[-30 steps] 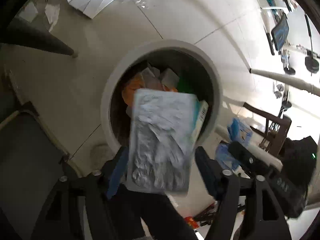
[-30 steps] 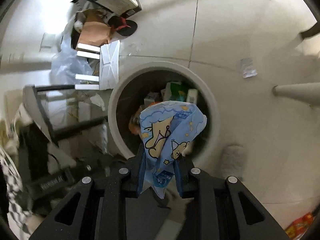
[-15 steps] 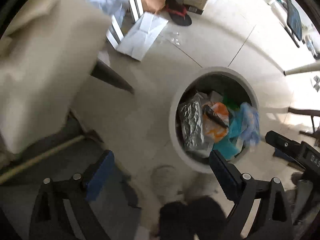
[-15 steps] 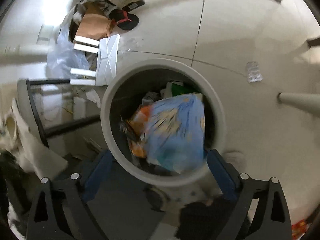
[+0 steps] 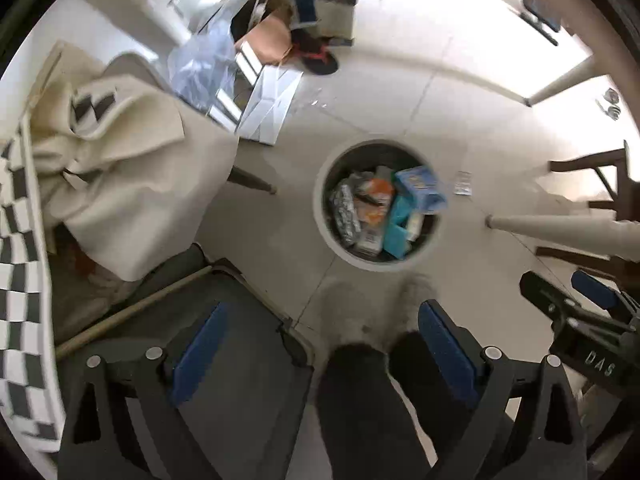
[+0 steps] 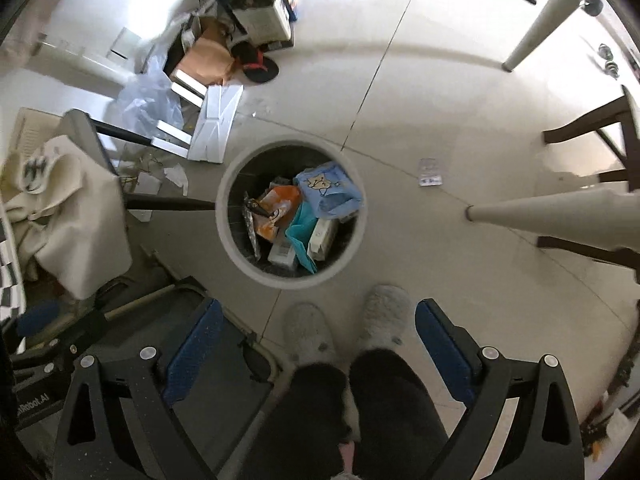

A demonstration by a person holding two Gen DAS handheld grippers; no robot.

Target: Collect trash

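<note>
Trash (image 6: 304, 216) in round bin (image 6: 224, 216) on floor | left hand-held gripper (image 5: 320, 344) jaws apart, empty | right hand-held gripper (image 6: 316, 340) likewise, just opened | only left view shows right gripper's body; only right view shows slippers (image 6: 308, 332)

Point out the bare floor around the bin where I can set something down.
Open tile lies right of the bin, up to the small wrapper and the table leg, and beyond the bin. Crowded: the cardboard and plastic pile at upper left, and the slippers just below the bin.
</note>
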